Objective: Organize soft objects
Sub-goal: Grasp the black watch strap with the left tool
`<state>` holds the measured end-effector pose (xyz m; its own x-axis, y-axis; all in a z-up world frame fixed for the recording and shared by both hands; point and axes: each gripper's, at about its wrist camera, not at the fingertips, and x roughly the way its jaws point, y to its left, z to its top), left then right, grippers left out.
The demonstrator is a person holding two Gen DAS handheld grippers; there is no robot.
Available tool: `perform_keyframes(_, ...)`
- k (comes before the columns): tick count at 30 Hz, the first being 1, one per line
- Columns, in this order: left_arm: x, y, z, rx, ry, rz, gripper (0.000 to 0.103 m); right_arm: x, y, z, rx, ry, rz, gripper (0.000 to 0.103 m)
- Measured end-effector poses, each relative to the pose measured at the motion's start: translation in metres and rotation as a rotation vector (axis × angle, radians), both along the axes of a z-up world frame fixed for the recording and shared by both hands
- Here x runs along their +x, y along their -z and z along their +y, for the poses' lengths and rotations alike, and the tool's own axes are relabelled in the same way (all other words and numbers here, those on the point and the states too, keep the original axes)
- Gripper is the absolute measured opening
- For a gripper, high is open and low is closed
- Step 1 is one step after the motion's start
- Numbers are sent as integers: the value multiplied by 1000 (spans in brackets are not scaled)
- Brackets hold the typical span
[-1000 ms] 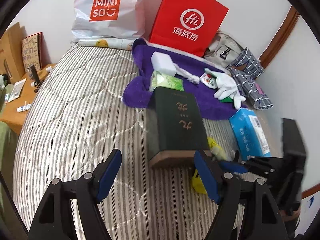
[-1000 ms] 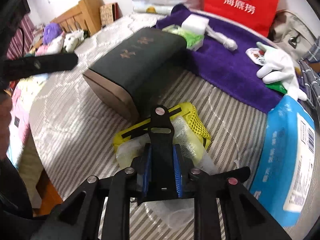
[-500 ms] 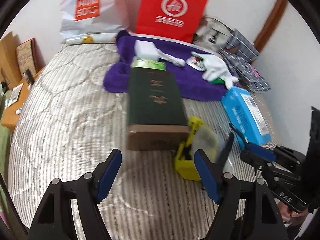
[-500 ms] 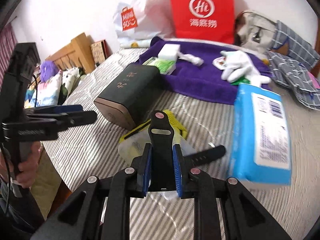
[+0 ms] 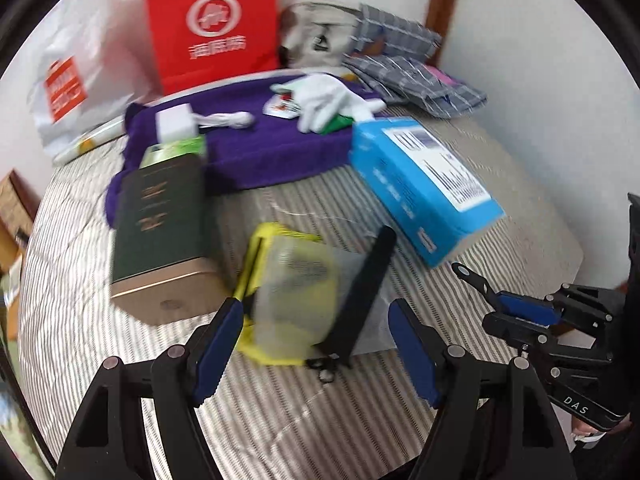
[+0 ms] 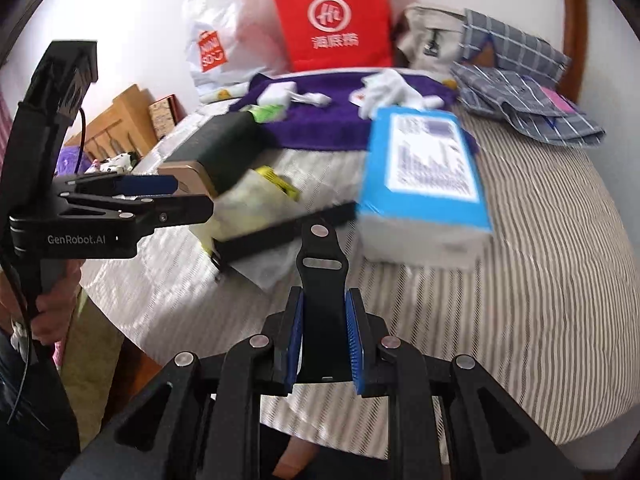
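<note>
A clear pouch with yellow trim (image 5: pixel 296 292) (image 6: pixel 248 208) and a black edge strip (image 5: pixel 364 292) lies on the striped bed (image 5: pixel 280 420). My left gripper (image 5: pixel 316 332) (image 6: pixel 192 196) stands open right over the pouch's near end, nothing pinched. My right gripper (image 6: pixel 324 300) (image 5: pixel 492 296) is shut on a black strap piece (image 6: pixel 320 264), held a little apart from the pouch on its right. A dark green box (image 5: pixel 160 216) lies left of the pouch, a blue tissue pack (image 5: pixel 420 184) (image 6: pixel 424 184) on the right. White gloves (image 5: pixel 332 100) rest on a purple towel (image 5: pixel 260 152).
A red paper bag (image 5: pixel 212 20), a white shopping bag (image 5: pixel 72 76), a beige bag (image 5: pixel 316 36) and checked clothes (image 5: pixel 408 64) line the wall behind. The bed's near edge drops off at the left of the right wrist view; a hand (image 6: pixel 44 316) holds the left gripper there.
Both views have swung sideways across the bed. The pouch now lies straight ahead between my left fingers. My right gripper has drawn back from the pouch, the black strap still in it.
</note>
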<state>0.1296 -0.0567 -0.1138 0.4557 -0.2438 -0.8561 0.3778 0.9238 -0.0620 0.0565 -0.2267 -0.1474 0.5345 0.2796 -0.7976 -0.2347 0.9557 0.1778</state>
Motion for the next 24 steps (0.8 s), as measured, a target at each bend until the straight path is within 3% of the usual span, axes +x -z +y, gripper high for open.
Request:
perform_keyframes(9,14,29,-50,144,94,41,73,5,25,-38,-43,96,24,20)
perform_keyframes(13,21,44,-61,185,100,78,63,12,35,-44,-46,104,36,20)
perform_keyframes(16,22,48,-64,187,96,74,58,15,40,-47,-26,97,37,20)
perform_keyframes(19,22,45,-65,188,93,62,41,15,40,-46,-26,84,26,20)
perform_keyframes(23,24,43,-68,178,92,76,42,14,41,-49,0,82,23,21)
perform_keyframes(24,26,44,-69,168,91,83,46,14,41,-50,13,82,22,24)
